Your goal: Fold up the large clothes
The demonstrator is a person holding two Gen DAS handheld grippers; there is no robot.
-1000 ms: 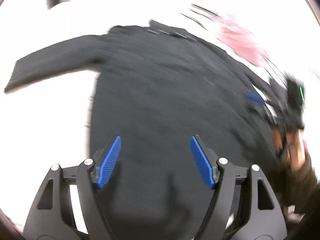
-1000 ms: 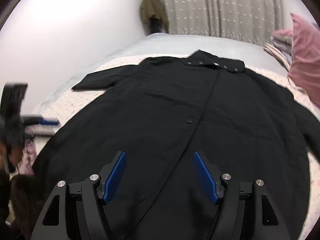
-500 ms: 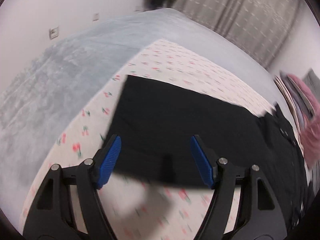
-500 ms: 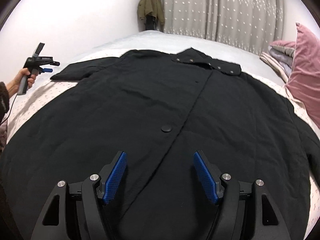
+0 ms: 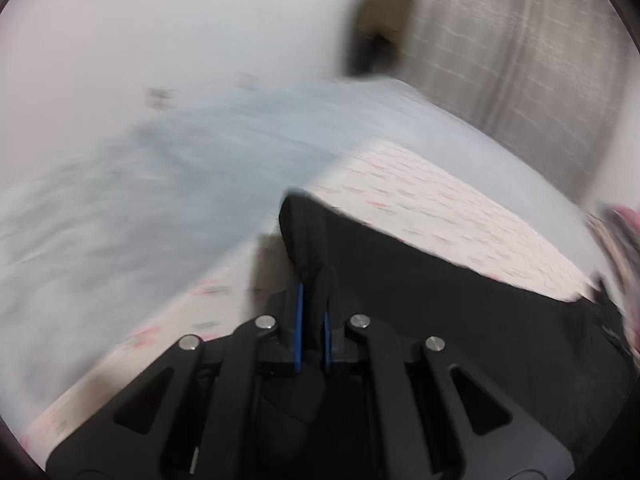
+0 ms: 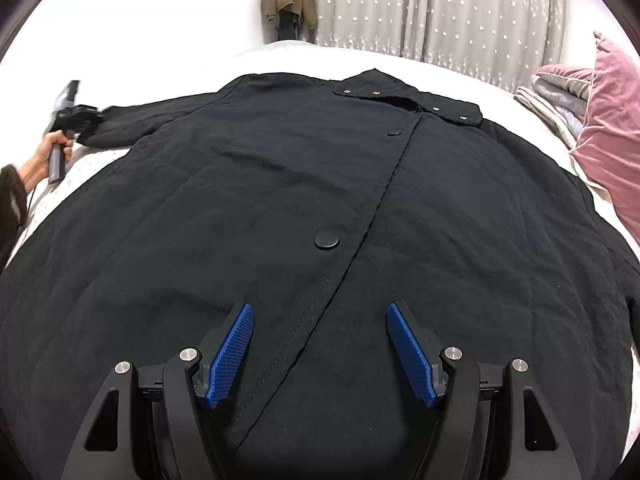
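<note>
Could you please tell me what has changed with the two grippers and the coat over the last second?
The left gripper swung out to the end of the coat's left sleeve and closed on its cuff; its jaws were open before. The right gripper stayed open over the black coat, which remains spread flat on the bed.

Left wrist view: low and very near the black coat (image 5: pixel 460 300) sleeve end, facing along the bed (image 5: pixel 160 184) toward wall and curtain; blurred.
Right wrist view: above the coat's (image 6: pixel 280 200) lower front, facing its collar and the curtain (image 6: pixel 440 8).
Shared: the sleeve, bed, curtain.
</note>
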